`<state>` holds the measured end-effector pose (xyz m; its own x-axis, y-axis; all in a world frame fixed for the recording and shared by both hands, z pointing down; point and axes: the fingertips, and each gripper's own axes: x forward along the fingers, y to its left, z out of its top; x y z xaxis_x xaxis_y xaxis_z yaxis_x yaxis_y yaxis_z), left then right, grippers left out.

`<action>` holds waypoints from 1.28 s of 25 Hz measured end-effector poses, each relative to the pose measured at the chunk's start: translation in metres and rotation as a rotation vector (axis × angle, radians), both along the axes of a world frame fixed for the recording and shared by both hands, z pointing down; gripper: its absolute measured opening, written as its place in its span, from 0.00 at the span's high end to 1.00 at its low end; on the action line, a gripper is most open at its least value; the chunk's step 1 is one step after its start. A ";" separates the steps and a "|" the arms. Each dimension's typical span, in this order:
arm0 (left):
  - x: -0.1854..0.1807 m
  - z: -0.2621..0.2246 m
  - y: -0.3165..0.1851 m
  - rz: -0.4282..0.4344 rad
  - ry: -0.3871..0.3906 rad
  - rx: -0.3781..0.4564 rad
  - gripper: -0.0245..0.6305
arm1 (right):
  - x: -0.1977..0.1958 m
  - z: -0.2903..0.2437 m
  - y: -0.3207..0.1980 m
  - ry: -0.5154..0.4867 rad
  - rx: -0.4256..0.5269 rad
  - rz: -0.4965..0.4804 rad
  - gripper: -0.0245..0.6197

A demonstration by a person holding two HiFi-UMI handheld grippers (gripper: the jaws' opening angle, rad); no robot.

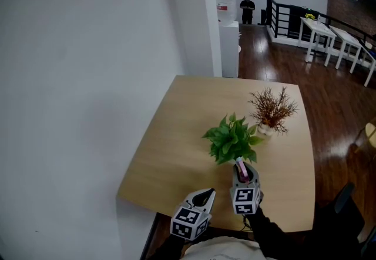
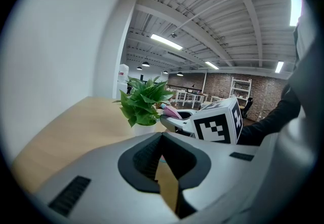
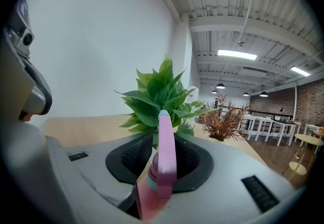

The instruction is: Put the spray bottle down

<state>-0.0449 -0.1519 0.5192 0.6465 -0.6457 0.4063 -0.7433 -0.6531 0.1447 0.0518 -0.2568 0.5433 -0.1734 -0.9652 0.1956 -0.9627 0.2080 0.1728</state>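
A pink spray bottle (image 1: 241, 169) stands upright between the jaws of my right gripper (image 1: 242, 166), just in front of a green potted plant (image 1: 232, 138) on the wooden table (image 1: 176, 147). In the right gripper view the jaws close in round the bottle (image 3: 166, 157); its pink head rises above my right gripper (image 3: 154, 139). My left gripper (image 1: 210, 193) hovers left of it near the table's front edge. Its jaws meet at the tips (image 2: 162, 136) with nothing between them. The left gripper view shows the bottle's pink head (image 2: 171, 111) beside the plant (image 2: 143, 102).
A dried reddish plant (image 1: 271, 110) in a small white vase stands behind the green one. A white wall (image 1: 88, 76) borders the table's left side. Far off stand a water dispenser (image 1: 228, 29), white tables (image 1: 329, 35) and a person (image 1: 247, 9).
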 end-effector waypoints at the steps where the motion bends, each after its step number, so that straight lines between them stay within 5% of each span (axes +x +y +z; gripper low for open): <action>1: 0.001 0.000 0.000 0.002 0.000 0.000 0.96 | -0.001 0.000 0.001 0.001 0.000 -0.006 0.84; 10: 0.004 0.000 0.001 0.010 0.000 -0.001 0.96 | -0.001 -0.005 0.009 -0.009 0.019 -0.030 0.81; 15: 0.005 -0.002 0.003 0.014 -0.001 -0.001 0.96 | -0.001 -0.007 0.012 -0.040 0.010 -0.053 0.61; 32: 0.012 -0.001 0.008 0.039 0.001 -0.001 0.96 | 0.057 -0.016 0.064 -0.084 -0.013 -0.028 0.62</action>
<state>-0.0328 -0.1441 0.5180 0.6716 -0.6196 0.4063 -0.7172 -0.6813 0.1465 0.1084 -0.1928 0.5277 -0.2168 -0.9572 0.1919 -0.9674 0.2370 0.0892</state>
